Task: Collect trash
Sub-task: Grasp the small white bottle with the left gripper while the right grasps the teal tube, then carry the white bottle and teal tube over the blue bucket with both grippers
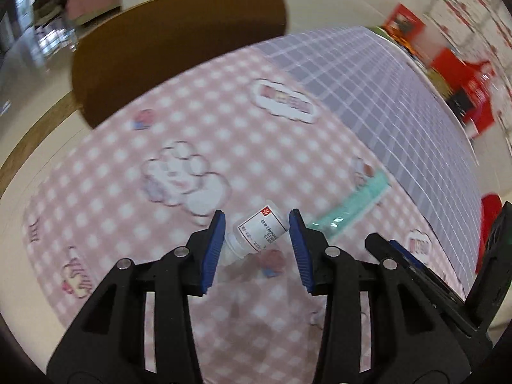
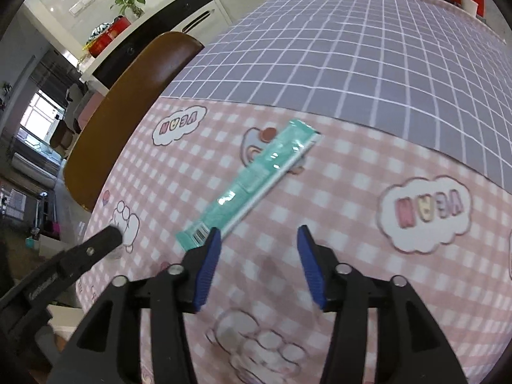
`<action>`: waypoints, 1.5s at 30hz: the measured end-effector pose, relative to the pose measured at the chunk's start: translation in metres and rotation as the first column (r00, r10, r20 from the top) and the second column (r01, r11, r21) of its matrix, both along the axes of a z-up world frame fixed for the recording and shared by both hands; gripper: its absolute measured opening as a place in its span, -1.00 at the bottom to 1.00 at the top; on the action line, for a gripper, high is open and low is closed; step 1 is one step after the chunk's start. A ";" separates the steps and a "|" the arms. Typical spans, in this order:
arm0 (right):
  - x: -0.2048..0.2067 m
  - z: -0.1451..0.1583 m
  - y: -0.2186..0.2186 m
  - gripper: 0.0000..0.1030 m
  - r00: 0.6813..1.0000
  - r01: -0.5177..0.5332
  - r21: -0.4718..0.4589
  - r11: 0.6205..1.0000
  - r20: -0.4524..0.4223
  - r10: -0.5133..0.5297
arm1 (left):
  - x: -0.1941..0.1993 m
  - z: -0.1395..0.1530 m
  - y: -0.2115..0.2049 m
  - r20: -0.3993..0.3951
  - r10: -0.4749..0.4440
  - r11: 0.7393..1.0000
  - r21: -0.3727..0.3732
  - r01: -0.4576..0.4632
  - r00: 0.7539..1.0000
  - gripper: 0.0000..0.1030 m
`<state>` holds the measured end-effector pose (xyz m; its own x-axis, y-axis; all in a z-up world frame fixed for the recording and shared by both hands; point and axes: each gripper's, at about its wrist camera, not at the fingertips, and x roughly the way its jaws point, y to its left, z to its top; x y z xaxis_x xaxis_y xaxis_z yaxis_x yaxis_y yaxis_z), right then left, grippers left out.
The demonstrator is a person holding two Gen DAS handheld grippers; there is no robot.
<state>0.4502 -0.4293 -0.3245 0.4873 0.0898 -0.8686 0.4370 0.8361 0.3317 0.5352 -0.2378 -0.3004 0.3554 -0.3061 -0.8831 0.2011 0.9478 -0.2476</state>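
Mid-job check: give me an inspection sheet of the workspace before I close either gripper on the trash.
Surface: table under a pink gingham and grey grid cloth.
Job's things: small bottle with a white label, lying on its side on the pink part; teal wrapper lying flat, diagonal, beside it.
Clutter: red and orange items at the far end of the table, blurred.
Grippers: left gripper open, the bottle between its fingers, not clamped; right gripper open, empty, its left finger over the wrapper's barcode end.
Cables: nothing seen.
Surroundings: brown chair at the table's edge; cabinet with a plant and a window beyond.
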 end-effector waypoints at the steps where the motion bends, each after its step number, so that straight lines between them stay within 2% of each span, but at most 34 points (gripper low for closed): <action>1: 0.006 0.000 0.005 0.06 1.000 0.007 -0.009 1.000 0.002 -0.007 | 0.002 -0.001 0.007 -0.006 0.019 1.000 0.001 -0.019 1.000 -0.21; 4: 0.024 -0.001 0.018 0.21 1.000 0.018 -0.079 0.997 0.001 -0.018 | 0.006 -0.003 0.021 -0.016 0.059 0.998 0.013 -0.059 0.998 -0.21; 8: 0.042 -0.010 0.030 0.21 0.999 0.023 -0.158 0.987 -0.039 -0.029 | 0.009 -0.003 0.032 -0.020 0.104 0.994 0.047 -0.103 0.994 -0.21; 14: 0.051 -0.019 0.039 0.25 0.998 0.000 -0.245 0.970 -0.065 -0.017 | 0.009 -0.002 0.033 -0.014 0.113 0.990 0.086 -0.111 0.993 -0.21; 17: 0.050 -0.019 0.037 0.19 0.998 -0.033 -0.245 0.969 -0.064 0.017 | 0.008 -0.004 0.036 -0.032 0.119 0.988 0.100 -0.115 0.992 -0.21; 18: 0.049 -0.019 0.035 0.06 0.998 -0.037 -0.246 0.968 -0.066 0.022 | 0.007 -0.004 0.037 -0.037 0.121 0.988 0.100 -0.117 0.992 -0.21; 22: 0.039 -0.016 0.019 -0.46 0.998 -0.026 -0.218 0.976 -0.066 0.012 | 0.003 -0.004 0.039 -0.054 0.126 0.988 0.096 -0.121 0.990 -0.21; 24: 0.037 -0.015 0.010 -0.47 0.998 -0.029 -0.163 0.986 -0.058 0.020 | 0.001 -0.004 0.038 -0.060 0.122 0.989 0.094 -0.117 0.991 -0.21; 29: 0.034 -0.014 0.009 -0.48 0.997 -0.051 -0.131 0.990 -0.062 0.043 | -0.008 -0.001 0.035 -0.062 0.106 0.991 0.091 -0.101 0.992 -0.21; 33: 0.013 -0.010 0.007 -0.49 0.997 -0.060 -0.058 0.997 -0.053 0.057 | -0.014 0.002 0.037 -0.062 0.105 0.991 0.090 -0.099 0.993 -0.21; 40: -0.014 0.009 0.029 -0.49 0.990 -0.136 -0.022 0.990 -0.025 0.136 | -0.029 0.008 0.054 -0.065 0.132 0.990 0.058 -0.128 0.989 -0.21; 45: -0.025 0.027 0.062 -0.49 0.978 -0.208 0.010 0.978 -0.002 0.208 | -0.047 0.017 0.077 -0.059 0.144 0.989 0.040 -0.142 0.988 -0.21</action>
